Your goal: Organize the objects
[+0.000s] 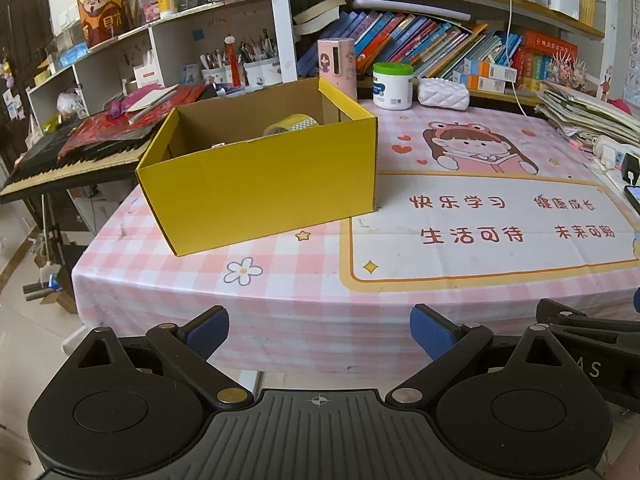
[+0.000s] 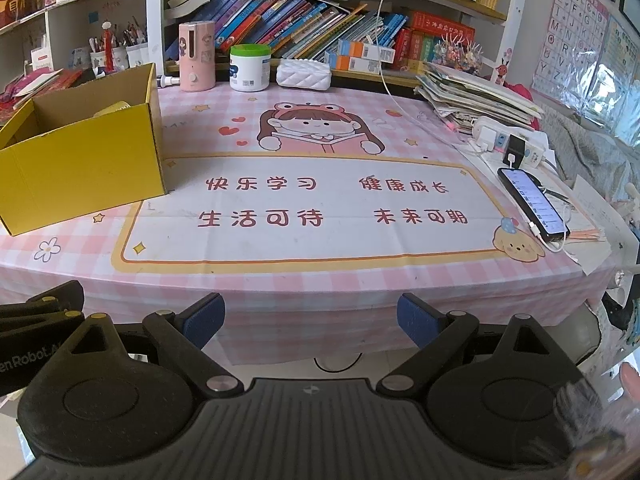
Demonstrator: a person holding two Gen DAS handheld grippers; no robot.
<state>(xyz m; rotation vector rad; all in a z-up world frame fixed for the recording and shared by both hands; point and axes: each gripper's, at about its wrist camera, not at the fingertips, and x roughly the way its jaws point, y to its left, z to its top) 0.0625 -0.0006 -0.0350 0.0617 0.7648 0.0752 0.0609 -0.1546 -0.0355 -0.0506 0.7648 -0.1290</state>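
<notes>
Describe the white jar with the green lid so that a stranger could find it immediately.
Start at the yellow box on the pink tablecloth and look toward the bookshelf. At the table's far edge stands a pink cylinder; the jar is beside it, the only item with a green lid.

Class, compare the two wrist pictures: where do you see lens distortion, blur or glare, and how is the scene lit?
Left wrist view: fisheye bends the table edge and shelves; dark vignette in the corners; even daylight, sharp yellow box. Right wrist view: same bowing; phone screen glows brightly; blurred finger at the right edge.
</notes>
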